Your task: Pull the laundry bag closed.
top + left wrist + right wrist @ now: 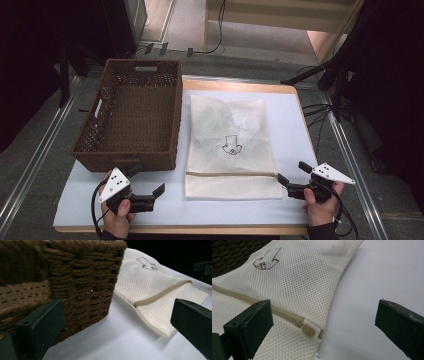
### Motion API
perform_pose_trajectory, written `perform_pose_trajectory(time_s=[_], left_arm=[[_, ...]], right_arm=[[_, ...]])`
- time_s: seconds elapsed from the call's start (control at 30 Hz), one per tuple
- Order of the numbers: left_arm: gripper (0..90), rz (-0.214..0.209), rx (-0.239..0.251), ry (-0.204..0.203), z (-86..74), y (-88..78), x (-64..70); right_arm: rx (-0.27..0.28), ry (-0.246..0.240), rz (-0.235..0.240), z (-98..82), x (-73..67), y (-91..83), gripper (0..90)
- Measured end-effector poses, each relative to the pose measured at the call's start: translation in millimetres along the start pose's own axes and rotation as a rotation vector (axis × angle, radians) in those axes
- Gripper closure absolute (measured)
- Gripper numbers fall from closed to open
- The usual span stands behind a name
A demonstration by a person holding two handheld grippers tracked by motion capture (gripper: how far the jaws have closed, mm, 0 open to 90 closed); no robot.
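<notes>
Mesh bag (231, 145), contents indistinct

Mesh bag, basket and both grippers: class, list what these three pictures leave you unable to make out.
- Mesh bag contents: high view, the weave shows only dim shapes.
- Zipper pull: high view, too small; right gripper view shows it at the zipper's end.
- Basket inside: left gripper view, hidden by its own wall.
- Left gripper: its near body, covered by the hand.
- Right gripper: likewise.
</notes>
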State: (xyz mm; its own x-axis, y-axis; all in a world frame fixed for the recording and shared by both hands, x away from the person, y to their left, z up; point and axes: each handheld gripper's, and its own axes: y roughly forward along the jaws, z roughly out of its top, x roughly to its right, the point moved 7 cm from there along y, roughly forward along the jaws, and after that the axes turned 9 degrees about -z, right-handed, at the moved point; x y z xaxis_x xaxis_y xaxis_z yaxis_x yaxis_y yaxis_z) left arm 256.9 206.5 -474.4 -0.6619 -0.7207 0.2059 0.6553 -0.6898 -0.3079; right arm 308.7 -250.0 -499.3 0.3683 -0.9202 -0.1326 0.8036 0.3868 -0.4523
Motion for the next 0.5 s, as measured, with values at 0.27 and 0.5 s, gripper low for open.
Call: perform_pose_trajectory(time_s=[0.27,0.5], left_arm=[[0.0,0.041,0.022,-0.003,0.7,-21.1,-16.9],[0.0,0.081,0.048,-0.014,0.7,-41.1,-32.7]], right_arm=[[0.011,0.015,-0.014,1.1,8.3,-4.0,1.8],[0.018,0.027,-0.026,2.2,13.9,-5.9,1.8]])
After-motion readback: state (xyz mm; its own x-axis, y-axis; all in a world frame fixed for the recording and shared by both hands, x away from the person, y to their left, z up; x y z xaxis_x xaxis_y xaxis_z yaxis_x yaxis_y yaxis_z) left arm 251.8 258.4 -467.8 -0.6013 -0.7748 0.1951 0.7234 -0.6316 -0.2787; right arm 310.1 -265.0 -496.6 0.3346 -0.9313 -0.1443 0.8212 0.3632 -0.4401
